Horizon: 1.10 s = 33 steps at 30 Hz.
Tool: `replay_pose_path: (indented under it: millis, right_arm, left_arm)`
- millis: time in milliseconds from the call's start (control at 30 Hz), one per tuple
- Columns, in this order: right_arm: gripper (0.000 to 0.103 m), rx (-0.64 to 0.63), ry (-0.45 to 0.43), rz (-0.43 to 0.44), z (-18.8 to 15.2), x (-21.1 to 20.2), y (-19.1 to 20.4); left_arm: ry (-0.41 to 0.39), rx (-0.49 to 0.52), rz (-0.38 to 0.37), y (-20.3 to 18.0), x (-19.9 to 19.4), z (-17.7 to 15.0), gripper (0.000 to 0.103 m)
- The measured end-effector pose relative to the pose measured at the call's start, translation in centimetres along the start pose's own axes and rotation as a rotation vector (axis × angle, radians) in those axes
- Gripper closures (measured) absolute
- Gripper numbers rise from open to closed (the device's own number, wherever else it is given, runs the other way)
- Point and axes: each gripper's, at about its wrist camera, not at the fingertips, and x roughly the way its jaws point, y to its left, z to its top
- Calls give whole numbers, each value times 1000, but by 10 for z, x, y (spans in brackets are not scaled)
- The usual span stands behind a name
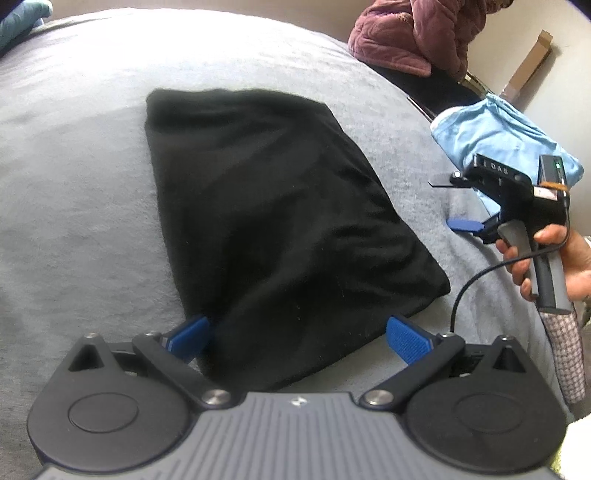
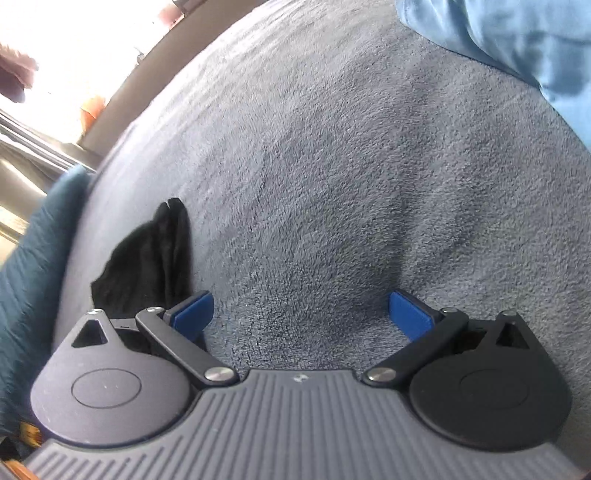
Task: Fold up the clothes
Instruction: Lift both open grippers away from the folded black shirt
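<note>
A folded black garment point(image 1: 266, 221) lies flat on the grey blanket point(image 1: 74, 184). My left gripper point(image 1: 299, 338) stands open over its near edge, the cloth lying loose between the wide blue pads point(image 1: 406, 339) with neither pressing on it. Off to the right, a hand holds my right gripper point(image 1: 448, 203) above the blanket, apart from the garment. In the right wrist view that gripper point(image 2: 301, 314) is open with only bare blanket point(image 2: 332, 184) between its pads; a corner of the black garment point(image 2: 147, 258) shows left of its left finger.
A light blue garment point(image 1: 498, 136) lies at the blanket's right edge, also in the right wrist view point(image 2: 517, 44). A maroon quilted garment point(image 1: 413, 33) is piled at the back right. A teal cloth point(image 2: 26, 277) lies beyond the far side.
</note>
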Motion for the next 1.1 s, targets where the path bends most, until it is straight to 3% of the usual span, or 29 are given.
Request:
replay_pose_path:
  millis: [333, 467, 600, 700, 867, 1000, 1100]
  right_arm:
    - [1, -20, -7, -36, 0, 6, 6]
    - [1, 81, -29, 12, 4, 4, -6]
    - [1, 179, -63, 96, 3, 0, -24]
    - [1, 194, -61, 106, 4, 0, -24]
    - [2, 40, 1, -7, 13, 4, 7]
    - [5, -137, -34, -15, 7, -1, 38]
    - [8, -354, -75, -10, 1, -6, 69]
  left_arm:
    - [-73, 47, 33, 0, -15, 6, 0]
    - [-95, 43, 52, 4, -18, 8, 1]
    - [-168, 56, 137, 2, -25, 12, 1]
    - [-185, 83, 183, -1, -25, 18, 1]
    - [-195, 93, 190, -4, -25, 24, 1]
    - [-196, 135, 208, -8, -22, 30, 8]
    - [-194, 165, 239, -9, -18, 34, 12]
